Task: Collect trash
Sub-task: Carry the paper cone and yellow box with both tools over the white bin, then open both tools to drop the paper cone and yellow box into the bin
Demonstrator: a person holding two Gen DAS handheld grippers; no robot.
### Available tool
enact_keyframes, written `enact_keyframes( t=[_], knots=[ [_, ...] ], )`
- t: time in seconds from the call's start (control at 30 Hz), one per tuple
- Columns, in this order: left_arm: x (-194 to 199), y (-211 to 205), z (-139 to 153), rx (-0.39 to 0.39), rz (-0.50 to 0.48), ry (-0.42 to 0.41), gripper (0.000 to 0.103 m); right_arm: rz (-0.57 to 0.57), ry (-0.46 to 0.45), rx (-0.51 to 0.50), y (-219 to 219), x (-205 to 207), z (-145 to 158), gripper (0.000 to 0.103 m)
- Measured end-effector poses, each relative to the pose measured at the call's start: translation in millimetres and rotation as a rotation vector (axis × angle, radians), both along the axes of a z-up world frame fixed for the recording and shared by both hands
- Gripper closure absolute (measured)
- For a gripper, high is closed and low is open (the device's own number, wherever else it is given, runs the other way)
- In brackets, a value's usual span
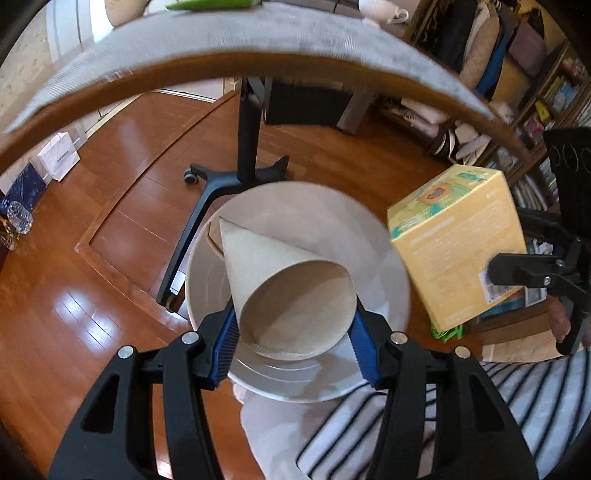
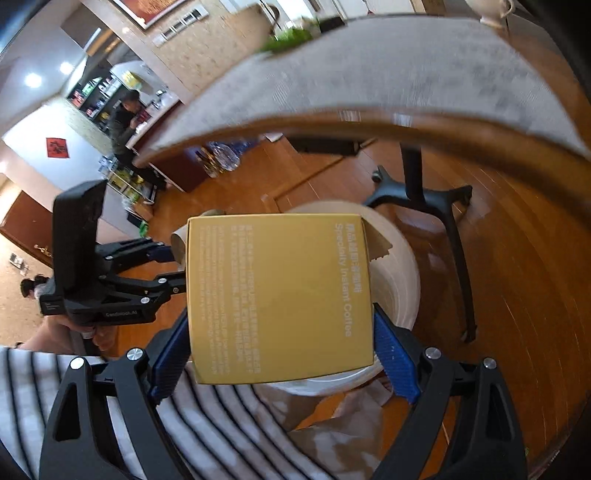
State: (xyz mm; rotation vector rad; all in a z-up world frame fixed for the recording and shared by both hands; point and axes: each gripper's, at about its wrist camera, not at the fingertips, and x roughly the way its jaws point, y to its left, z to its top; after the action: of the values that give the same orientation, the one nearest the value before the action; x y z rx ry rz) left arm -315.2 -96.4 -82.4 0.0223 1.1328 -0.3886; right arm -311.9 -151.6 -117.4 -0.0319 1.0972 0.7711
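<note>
My left gripper [image 1: 293, 341] is shut on a brown cardboard tube [image 1: 284, 284], its open end facing the camera, held over the round white bin [image 1: 384, 254] on the floor. My right gripper [image 2: 282, 354] is shut on a yellow instant coffee box [image 2: 279, 295], also held above the white bin [image 2: 400, 273]. In the left wrist view the box [image 1: 454, 243] hangs to the right of the bin with the right gripper [image 1: 524, 275] on it. In the right wrist view the left gripper [image 2: 177, 266] and the tube end [image 2: 179, 242] show left of the box.
The grey-topped table edge [image 1: 258, 44] arches overhead, with a white teapot [image 1: 380, 13] on it. The table's black wheeled base [image 1: 236, 173] stands on the wood floor beside the bin. Bookshelves [image 1: 546, 110] are at the right. My striped sleeve [image 2: 184, 413] is below.
</note>
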Motion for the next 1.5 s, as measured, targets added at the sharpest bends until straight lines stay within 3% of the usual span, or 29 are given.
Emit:
enact_keyframes(
  t=[0.4,0.9,1.27,1.33,1.37,1.4,1.5],
  knots=[
    [24.7,2.1,-43.2,0.085,-0.038,0.052,0.049,-0.036,-0.027,-0.138,24.3,12.8,-37.9,0.016],
    [42.0,-5.1,-51.4,0.113,-0.155,0.064,0.049,-0.127,-0.041,-0.204,28.5,13.6,-41.6,0.016],
    [45.3,-12.9,-57.4,0.142,-0.218,0.063,0.048,-0.123,-0.048,-0.239,38.6,17.6,-46.6,0.016],
    [44.1,-15.6,-57.8,0.179,-0.229,0.043,0.039,-0.109,-0.078,-0.249,42.5,14.2,-44.5,0.014],
    [44.1,-15.6,-57.7,0.190,-0.227,0.036,0.018,-0.107,-0.090,-0.253,42.6,12.5,-43.0,0.013],
    [42.5,-15.0,-55.9,0.203,-0.219,0.016,0.009,-0.108,-0.102,-0.257,42.3,10.4,-40.8,0.012],
    [40.9,-9.7,-50.6,0.195,-0.218,0.016,0.009,-0.120,-0.112,-0.249,35.6,5.4,-32.3,0.006]
  ],
)
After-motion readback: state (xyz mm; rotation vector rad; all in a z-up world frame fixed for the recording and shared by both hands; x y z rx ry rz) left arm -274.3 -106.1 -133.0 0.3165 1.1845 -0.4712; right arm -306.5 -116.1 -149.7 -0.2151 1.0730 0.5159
